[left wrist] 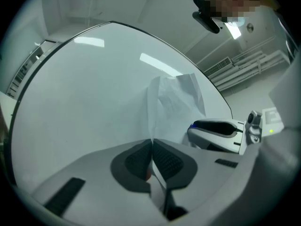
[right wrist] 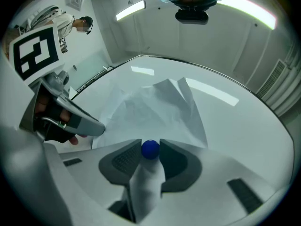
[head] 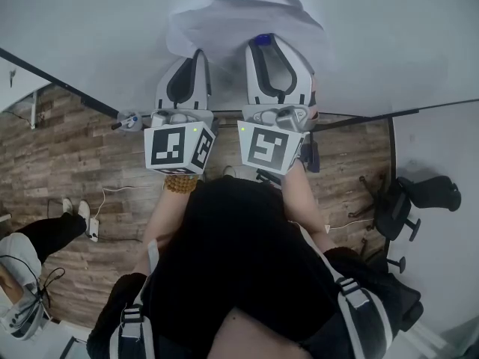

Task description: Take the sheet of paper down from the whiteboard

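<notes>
**Sheet of paper caught from two sides at the whiteboard**

Left hand-held gripper [left wrist: 152,147]: clamped shut on a fold at the near left edge of the sheet of paper [left wrist: 176,98], pads pressed flat together on it.

Right hand-held gripper [right wrist: 150,144]: narrowed onto a small blue ball [right wrist: 150,150] held at the fingertips, with a strip of the same sheet running back beneath the ball between the jaws.

Sheet of paper: crumpled and bulging off the whiteboard [head: 389,43], just ahead of both tools and spreading up and away from them.

Seen from the head view: both grippers side by side, close together, pointed at the lower edge of the sheet.

Below the board's frame: wood-look floor [head: 75,163].

To the right, near the board's corner: a black office chair [head: 419,197].

At the far left: another person's legs [head: 45,234] in dark trousers, well apart from the sheet and out of the grippers' way.
</notes>
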`<state>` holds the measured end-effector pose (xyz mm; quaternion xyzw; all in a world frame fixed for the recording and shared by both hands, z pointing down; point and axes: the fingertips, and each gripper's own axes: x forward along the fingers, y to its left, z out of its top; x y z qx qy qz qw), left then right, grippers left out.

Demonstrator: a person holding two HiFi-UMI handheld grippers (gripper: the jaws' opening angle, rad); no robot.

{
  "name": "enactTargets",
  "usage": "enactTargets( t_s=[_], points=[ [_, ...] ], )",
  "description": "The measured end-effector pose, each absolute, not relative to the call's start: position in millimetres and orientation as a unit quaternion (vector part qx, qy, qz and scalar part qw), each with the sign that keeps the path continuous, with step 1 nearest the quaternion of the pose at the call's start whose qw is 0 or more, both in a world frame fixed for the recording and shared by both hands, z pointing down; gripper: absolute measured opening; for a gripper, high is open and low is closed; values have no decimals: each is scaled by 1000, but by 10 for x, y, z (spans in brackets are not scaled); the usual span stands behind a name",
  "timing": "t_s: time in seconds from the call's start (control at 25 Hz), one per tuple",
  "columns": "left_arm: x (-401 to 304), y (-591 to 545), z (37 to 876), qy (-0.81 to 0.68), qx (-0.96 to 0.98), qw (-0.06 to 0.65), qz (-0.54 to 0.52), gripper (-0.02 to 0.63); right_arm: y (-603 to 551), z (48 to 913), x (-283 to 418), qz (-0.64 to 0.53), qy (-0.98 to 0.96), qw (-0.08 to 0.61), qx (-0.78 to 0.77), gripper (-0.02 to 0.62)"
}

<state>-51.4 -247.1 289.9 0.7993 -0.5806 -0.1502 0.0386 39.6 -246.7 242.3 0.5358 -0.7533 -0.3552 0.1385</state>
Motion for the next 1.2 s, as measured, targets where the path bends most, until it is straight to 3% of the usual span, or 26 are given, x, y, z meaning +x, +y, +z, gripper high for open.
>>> enactTargets(
  t_s=[1.2],
  points=[
    [-503,-2486,2931,-585,798,25,-141,14,-2449,2501,421,-328,-774,133,524,118]
  ],
)
